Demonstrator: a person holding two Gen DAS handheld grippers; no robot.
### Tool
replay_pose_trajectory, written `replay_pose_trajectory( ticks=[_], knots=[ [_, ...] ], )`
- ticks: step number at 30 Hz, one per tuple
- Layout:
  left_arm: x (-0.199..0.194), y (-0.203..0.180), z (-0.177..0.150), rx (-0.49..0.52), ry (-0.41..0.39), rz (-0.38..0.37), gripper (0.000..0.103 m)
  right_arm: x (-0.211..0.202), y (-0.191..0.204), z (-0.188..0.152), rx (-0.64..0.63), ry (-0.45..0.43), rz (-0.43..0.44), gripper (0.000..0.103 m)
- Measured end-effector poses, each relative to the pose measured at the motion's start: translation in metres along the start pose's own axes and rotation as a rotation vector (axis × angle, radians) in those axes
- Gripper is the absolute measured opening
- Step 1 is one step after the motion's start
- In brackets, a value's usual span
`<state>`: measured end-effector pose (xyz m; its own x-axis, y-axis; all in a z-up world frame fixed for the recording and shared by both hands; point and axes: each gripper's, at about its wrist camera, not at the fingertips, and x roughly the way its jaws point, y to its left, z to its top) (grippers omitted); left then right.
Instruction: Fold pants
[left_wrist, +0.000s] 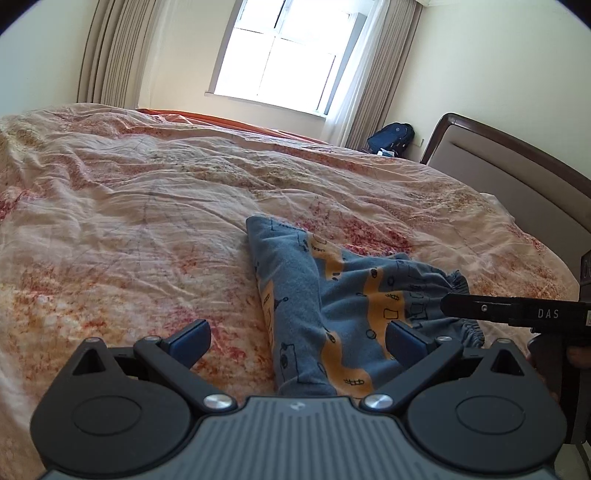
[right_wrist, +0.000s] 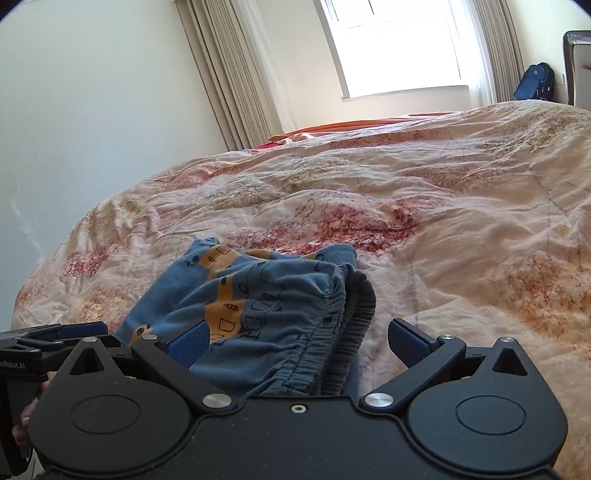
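Small blue pants with orange bands and black doodles lie folded into a bundle on the bed; their elastic waistband faces the right wrist camera. My left gripper is open, its jaws spread wide over the near end of the pants, and it grips nothing. My right gripper is open too, low over the waistband, with its left pad against the cloth. In the left wrist view the right gripper's black fingers reach in from the right, above the waistband. The left gripper's fingers show at the right wrist view's left edge.
The bed carries a crumpled cream quilt with a red and yellow floral print. A padded headboard stands at the right, and a blue backpack sits by the curtains under the window. A hand holds the left gripper's handle.
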<state>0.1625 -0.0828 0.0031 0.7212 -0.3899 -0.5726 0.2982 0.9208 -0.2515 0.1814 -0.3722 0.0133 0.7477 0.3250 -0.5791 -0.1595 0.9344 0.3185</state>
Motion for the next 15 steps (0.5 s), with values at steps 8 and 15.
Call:
replay_pose_trajectory(
  ticks=[8,15],
  knots=[
    [0.028,0.006,0.000,-0.001,0.067,-0.047,0.103,0.035,-0.031,0.002,0.137,0.107,0.099,0.103],
    [0.030,0.008,-0.005,-0.007,0.061,-0.048,0.103,0.035,-0.031,0.004,0.139,0.105,0.169,0.103]
  ],
)
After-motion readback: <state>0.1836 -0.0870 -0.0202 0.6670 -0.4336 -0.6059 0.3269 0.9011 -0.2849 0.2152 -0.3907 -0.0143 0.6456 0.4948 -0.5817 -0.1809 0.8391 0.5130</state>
